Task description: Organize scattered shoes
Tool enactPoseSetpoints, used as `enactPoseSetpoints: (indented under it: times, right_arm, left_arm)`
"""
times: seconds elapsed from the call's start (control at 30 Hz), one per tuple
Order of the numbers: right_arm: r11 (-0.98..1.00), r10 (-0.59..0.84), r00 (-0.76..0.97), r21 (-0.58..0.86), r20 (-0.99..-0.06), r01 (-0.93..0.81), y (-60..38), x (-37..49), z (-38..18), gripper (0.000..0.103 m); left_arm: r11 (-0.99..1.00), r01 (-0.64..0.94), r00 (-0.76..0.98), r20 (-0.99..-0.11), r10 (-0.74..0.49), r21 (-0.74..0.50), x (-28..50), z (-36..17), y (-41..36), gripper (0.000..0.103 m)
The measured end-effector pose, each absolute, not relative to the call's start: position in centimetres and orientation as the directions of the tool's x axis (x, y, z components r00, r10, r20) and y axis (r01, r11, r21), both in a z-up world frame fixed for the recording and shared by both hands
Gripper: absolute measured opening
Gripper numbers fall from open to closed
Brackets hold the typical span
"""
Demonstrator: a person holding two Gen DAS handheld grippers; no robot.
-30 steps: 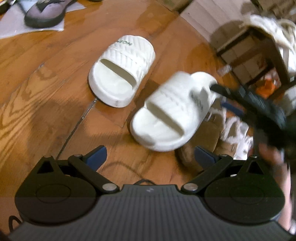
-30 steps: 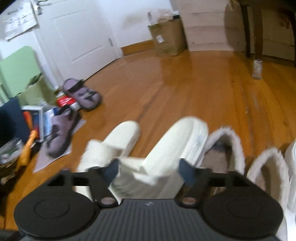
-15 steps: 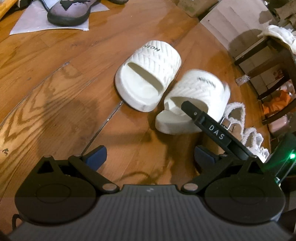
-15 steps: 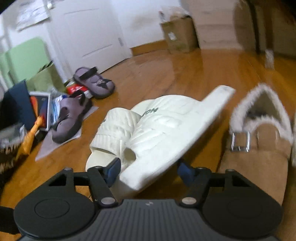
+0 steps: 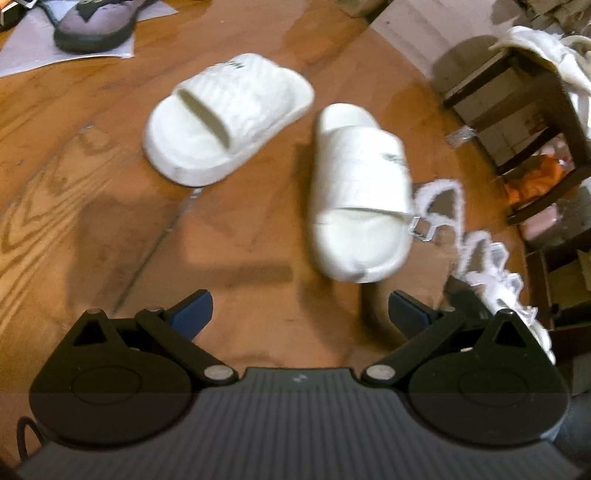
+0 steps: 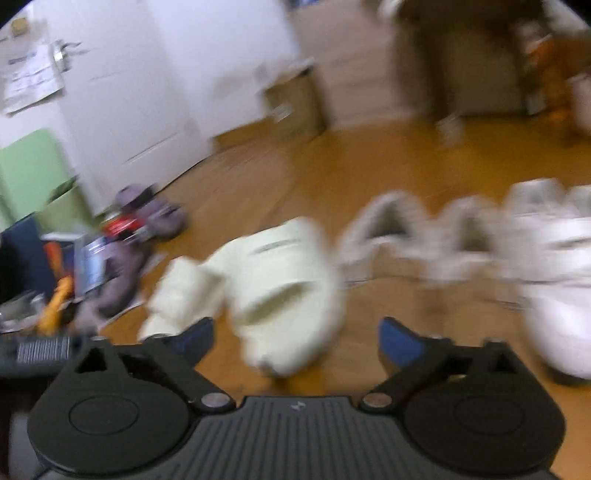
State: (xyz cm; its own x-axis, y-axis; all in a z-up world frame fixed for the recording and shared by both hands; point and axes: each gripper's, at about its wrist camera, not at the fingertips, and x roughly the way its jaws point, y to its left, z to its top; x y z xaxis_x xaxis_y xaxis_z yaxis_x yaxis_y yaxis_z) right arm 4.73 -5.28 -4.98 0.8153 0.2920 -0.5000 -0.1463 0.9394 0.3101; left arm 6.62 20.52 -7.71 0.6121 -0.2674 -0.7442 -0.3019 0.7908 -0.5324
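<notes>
Right now your right gripper [image 6: 295, 332] has its jaws opening wide, and nothing is pinched between them: the nearer white ribbed foam slide [image 6: 291, 291] lies just beyond the blue pads on the wooden floor [image 6: 369, 166], let go. Your left gripper [image 5: 299, 310] hangs released too, empty over bare boards. The nearer slide sits just beside the fur-lined tan slipper [image 5: 439, 206] on its right, probably so the row grows leftward. Its mate, the farther white slide [image 5: 225, 118], lies apart and angled away, so the pair isn't yet parallel. You have open floor to the left and near side; farther right, the dark wooden chair legs [image 5: 554, 96] crowd the edge. Far left, a purple-grey sandal on paper [image 5: 96, 22] waits.
</notes>
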Motion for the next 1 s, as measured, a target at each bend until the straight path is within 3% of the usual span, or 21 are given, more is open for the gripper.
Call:
enactPoseSetpoints:
  times: [0.13,0.2,0.5,0.67,0.8,1.0]
  right_arm:
    - [0.983,0.107,0.729,0.183,-0.676,0.026,-9.8,2.9,-5.2,0.103]
    - [0.986,0.03,0.715,0.139,-0.698,0.095,-11.8,2.4,-4.6,0.103]
    - [0.963,-0.134,0.672,0.064,-0.728,0.262,-19.3,-1.1,0.3,0.103]
    - [0.965,-0.143,0.688,0.055,-0.712,0.258,-21.3,-3.1,2.1,0.103]
    - [0.961,-0.149,0.702,0.066,-0.696,0.269,-22.3,-4.1,3.6,0.103]
    - [0.974,-0.156,0.702,0.009,-0.695,0.227,-21.9,-4.9,4.4,0.103]
  left_arm:
    - [0.843,-0.228,0.589,-0.759,-0.278,-0.486,6.9,-6.3,16.7,0.103]
    - [0.865,-0.179,0.579,-0.761,-0.293,-0.469,6.9,-5.6,14.6,0.103]
    - [0.936,-0.058,0.467,-0.838,-0.281,-0.346,4.7,-3.3,4.7,0.103]
    - [0.93,-0.13,0.442,-0.86,-0.255,-0.343,3.5,-2.0,2.6,0.103]
    - [0.944,-0.15,0.465,-0.864,-0.194,-0.293,2.4,-1.1,2.0,0.103]
    - [0.984,-0.13,0.469,-0.882,-0.046,-0.121,1.7,-1.2,0.7,0.103]
